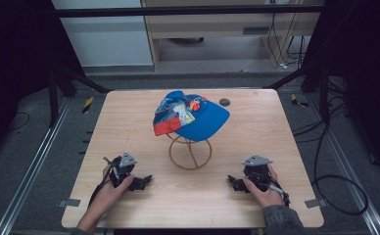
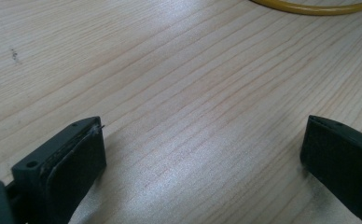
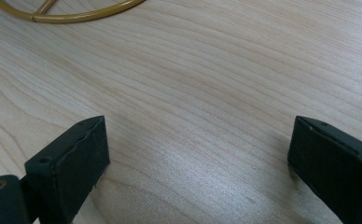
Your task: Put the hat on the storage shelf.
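- The cap (image 1: 193, 115) sits in the upper middle of the high view, a blue baseball cap with a patchwork crown of light blue, yellow and white panels and a red patch at its lower left edge.
- Its plain blue brim points toward the lower right of the frame; the crown tilts toward the left.
- It rests on top of the stand (image 1: 190, 152), just below it in the frame, clear of the tabletop.
- The stand is thin golden wire: a flat ring base with crossing spokes lying on the wood, and a stem rising under the cap.
- An arc of that ring shows at the top edge of the left gripper view (image 2: 309, 7) and at the upper left of the right gripper view (image 3: 72, 14).
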Available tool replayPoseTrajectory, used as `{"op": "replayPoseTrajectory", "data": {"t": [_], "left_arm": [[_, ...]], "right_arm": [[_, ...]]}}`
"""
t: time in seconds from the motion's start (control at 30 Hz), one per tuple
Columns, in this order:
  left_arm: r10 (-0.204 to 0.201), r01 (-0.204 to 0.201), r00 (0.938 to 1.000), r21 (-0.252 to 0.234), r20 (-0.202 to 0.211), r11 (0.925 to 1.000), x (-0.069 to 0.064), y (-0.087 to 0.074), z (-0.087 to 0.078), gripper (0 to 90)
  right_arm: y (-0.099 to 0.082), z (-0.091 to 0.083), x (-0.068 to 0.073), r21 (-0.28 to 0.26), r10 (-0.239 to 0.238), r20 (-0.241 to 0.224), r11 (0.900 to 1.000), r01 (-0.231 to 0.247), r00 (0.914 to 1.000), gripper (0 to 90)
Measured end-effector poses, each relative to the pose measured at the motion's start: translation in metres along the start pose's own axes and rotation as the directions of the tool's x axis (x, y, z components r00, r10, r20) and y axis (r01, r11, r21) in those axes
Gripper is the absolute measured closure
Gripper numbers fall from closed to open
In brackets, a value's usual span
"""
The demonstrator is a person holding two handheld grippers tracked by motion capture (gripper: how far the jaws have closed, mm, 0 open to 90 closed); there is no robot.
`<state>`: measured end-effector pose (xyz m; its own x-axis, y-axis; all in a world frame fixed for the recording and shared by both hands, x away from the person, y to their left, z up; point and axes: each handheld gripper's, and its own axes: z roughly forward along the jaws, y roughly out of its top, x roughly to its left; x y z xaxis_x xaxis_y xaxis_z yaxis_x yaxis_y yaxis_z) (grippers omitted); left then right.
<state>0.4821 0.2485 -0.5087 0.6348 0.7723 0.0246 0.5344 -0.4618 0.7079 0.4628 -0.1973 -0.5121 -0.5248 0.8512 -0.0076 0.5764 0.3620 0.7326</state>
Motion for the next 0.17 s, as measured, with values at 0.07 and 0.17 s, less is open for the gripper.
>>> {"op": "replayPoseTrajectory", "data": {"t": [0.07, 0.17], "left_arm": [[0.0, 0.0, 1.0, 0.0, 0.0, 1.0, 0.0, 0.0, 0.0, 0.0], [0.0, 0.0, 1.0, 0.0, 0.0, 1.0, 0.0, 0.0, 0.0, 0.0]], "right_arm": [[0.0004, 0.0006, 0.0007, 0.004, 0.006, 0.004, 1.0, -0.006, 1.0, 4.5], [0.0008, 0.0011, 0.0013, 0.005, 0.007, 0.009, 1.0, -0.007, 0.9999, 4.0]]}}
